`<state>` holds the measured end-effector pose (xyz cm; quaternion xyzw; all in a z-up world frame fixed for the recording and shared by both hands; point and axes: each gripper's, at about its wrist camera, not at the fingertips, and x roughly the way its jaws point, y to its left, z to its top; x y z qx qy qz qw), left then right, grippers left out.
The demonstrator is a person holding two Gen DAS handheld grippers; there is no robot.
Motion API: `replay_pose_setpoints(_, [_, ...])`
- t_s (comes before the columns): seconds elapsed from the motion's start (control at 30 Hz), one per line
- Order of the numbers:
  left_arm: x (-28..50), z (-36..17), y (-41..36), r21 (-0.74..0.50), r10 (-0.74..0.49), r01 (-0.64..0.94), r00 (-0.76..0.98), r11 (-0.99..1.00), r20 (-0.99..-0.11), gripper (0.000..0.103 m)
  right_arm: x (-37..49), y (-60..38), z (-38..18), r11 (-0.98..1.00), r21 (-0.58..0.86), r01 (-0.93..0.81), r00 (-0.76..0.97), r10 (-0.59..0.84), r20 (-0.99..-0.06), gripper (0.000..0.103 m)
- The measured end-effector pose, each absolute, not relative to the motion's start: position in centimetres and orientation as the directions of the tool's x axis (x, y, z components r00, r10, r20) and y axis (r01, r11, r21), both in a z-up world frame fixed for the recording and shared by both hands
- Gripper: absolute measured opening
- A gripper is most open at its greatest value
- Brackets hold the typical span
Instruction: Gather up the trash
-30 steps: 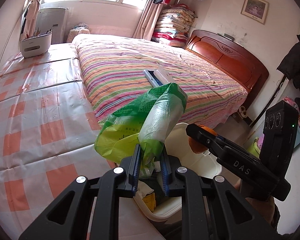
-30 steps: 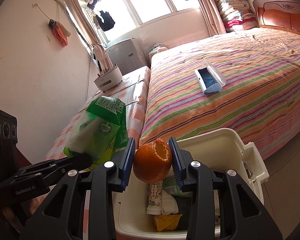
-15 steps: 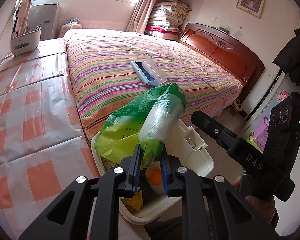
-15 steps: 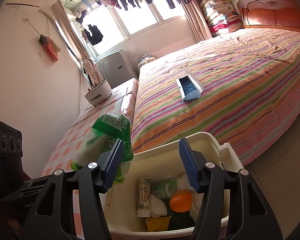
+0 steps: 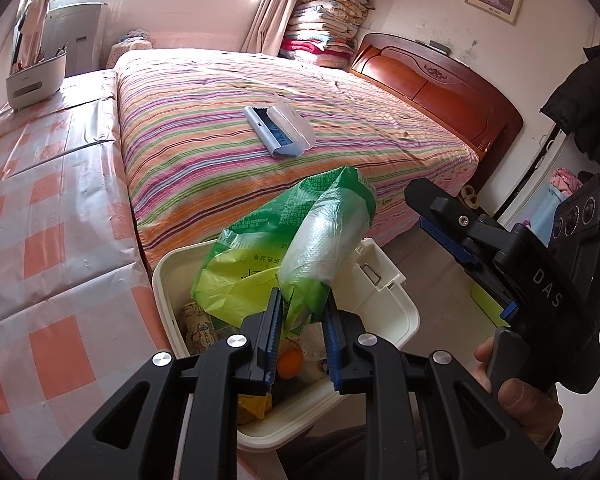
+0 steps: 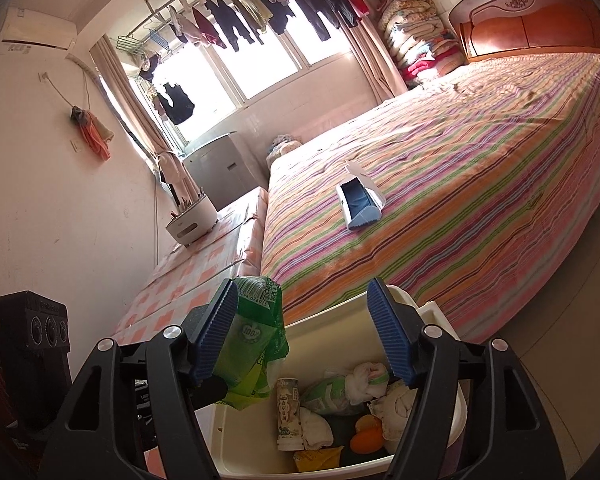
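Left wrist view: green bag (image 5: 284,256) sits clamped in the left gripper (image 5: 300,336), directly over the bin (image 5: 384,304).
Bag, right wrist view: bag (image 6: 256,344) hangs above the bin's (image 6: 340,324) left edge.
Right gripper (image 6: 304,336): jaws wide, holding nothing, above the bin.
Bin contents: orange (image 6: 366,438), paper tube (image 6: 288,412), tissues (image 6: 368,376).
Bin place: on the floor, against the striped bed (image 6: 460,184).
Beyond the bin: brush (image 6: 358,198) on the bed.
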<state>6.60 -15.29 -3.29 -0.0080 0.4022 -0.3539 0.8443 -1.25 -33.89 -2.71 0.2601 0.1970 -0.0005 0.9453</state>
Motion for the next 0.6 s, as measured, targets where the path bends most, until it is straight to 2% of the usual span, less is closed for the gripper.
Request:
replay_pose_setpoints(0.37, [5.8,-3.3,-16.2,-0.263,-0.592,0.609,0.433,0.748,-0.68,0.022,-1.4,-34.1,-2.9,0.862,0.496,0.11,0.924,0.095,-0.371,0.066])
replay_pose_setpoints(0.53, [5.1,-3.0,-16.3,-0.212,-0.567,0.605,0.488,0.768,-0.664,0.051,-1.5,-34.1,-2.9,0.862,0.494,0.111,0.924,0.094,-0.371,0.067])
replay_pose_setpoints(0.6, [4.8,-2.7,-16.4,-0.188,-0.558,0.606,0.51,0.773,-0.655,0.058,-1.5,-34.1,-2.9,0.862,0.494,0.116,0.924,0.089,-0.372,0.071])
